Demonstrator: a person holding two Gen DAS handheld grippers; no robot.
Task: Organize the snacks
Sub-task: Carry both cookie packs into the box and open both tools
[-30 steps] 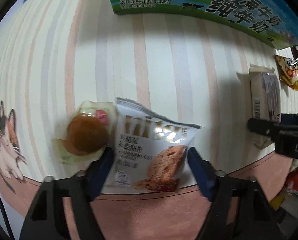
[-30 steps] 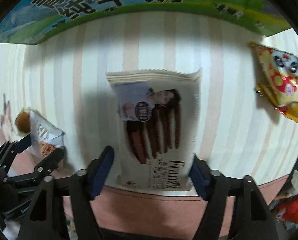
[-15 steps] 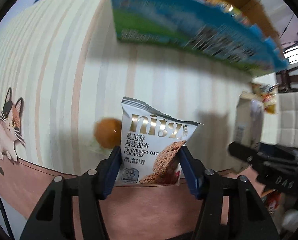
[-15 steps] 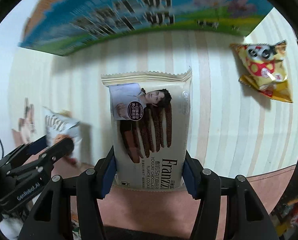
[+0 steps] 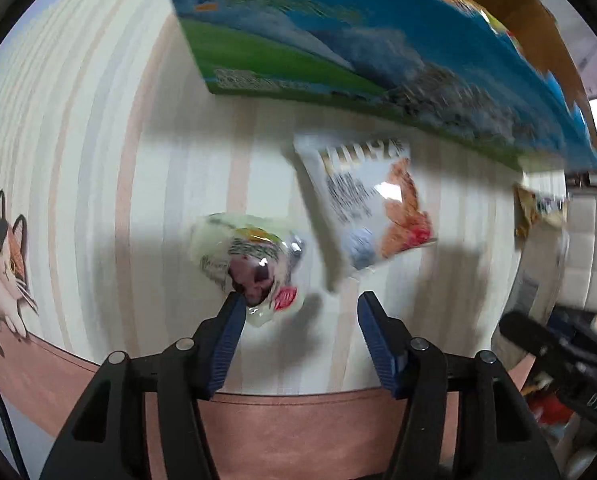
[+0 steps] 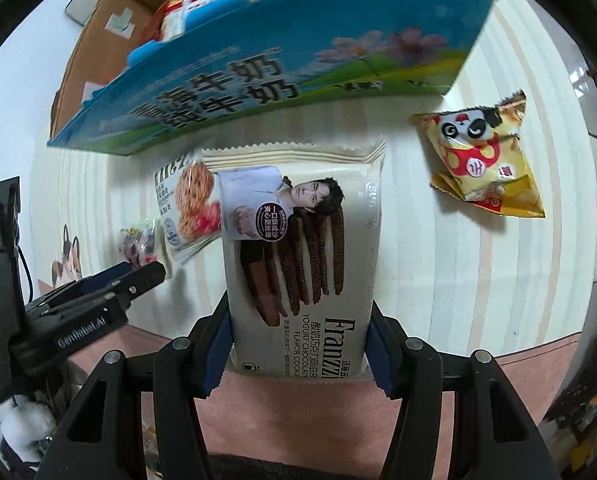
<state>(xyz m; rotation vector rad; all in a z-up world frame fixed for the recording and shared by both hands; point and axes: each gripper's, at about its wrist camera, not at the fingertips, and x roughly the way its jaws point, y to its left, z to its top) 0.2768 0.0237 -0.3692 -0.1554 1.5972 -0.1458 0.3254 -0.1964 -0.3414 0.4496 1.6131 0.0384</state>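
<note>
My left gripper (image 5: 302, 320) stands open over the striped tablecloth with nothing between its pads. The silver cranberry oat cookie bag (image 5: 370, 208) is loose beyond the fingertips, blurred and tilted; I cannot tell whether it rests on the cloth. A small clear-wrapped pastry (image 5: 254, 256) lies by the left fingertip. My right gripper (image 6: 298, 344) is shut on the white Franzzi chocolate cookie pack (image 6: 302, 240), held clear of the table. In the right wrist view, the cookie bag (image 6: 188, 208) sits just past the left gripper (image 6: 146, 274).
An open blue and green milk carton box (image 6: 258, 80) with several snacks inside stands at the back, also seen as box (image 5: 338, 52). A yellow panda snack bag (image 6: 482, 160) lies at the right. A cat print (image 5: 2, 264) marks the cloth's left corner.
The cookie bag has left the left gripper's jaws and now sits farther out to the right. The right gripper has risen with the Franzzi pack, and the box's inside has come into view.
</note>
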